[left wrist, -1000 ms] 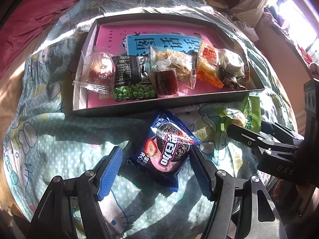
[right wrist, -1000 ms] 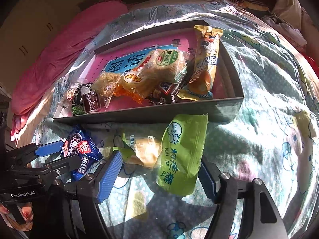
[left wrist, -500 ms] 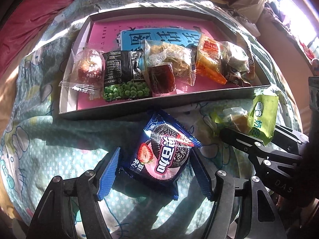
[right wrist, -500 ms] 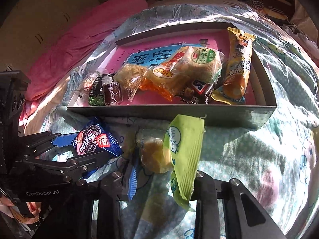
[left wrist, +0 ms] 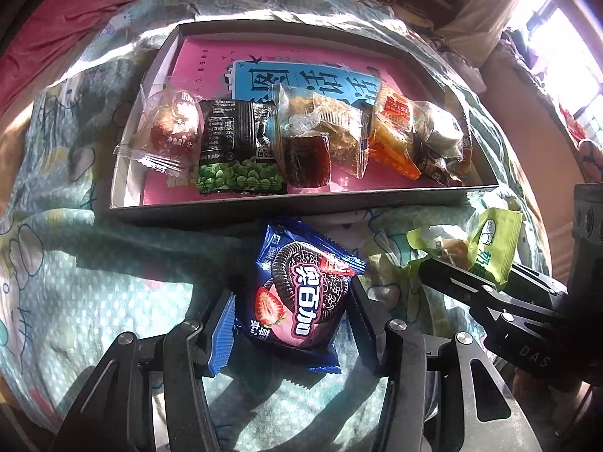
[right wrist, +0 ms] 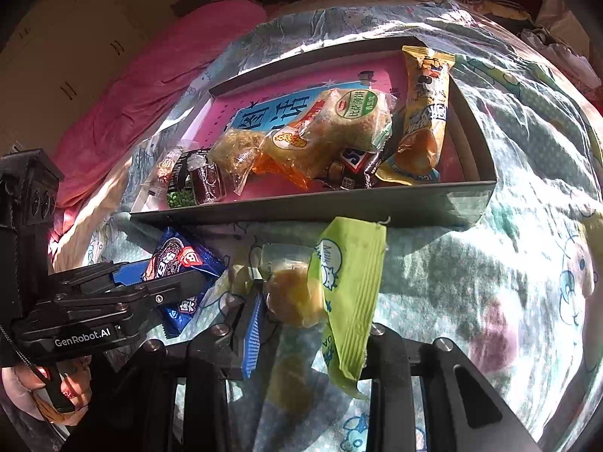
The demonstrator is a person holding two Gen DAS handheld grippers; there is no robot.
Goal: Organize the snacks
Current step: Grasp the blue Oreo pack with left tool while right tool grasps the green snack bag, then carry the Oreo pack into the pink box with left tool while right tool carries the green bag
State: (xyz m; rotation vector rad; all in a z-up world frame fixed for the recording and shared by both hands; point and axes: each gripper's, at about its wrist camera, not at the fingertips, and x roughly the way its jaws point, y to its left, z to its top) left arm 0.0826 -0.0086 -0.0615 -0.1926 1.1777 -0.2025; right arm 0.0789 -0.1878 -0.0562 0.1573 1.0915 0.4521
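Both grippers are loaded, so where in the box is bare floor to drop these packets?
The grey cardboard box is bare along its back, across the pink-and-blue printed floor behind the snack row. A smaller bare patch lies in the front left corner under the clear-wrapped red sweet. The front row, from the green pea packet rightwards, is crowded.

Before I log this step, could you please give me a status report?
Left gripper shut on blue cookie packet. Right gripper shut on lime-green snack packet. Grey tray ahead, crowded.
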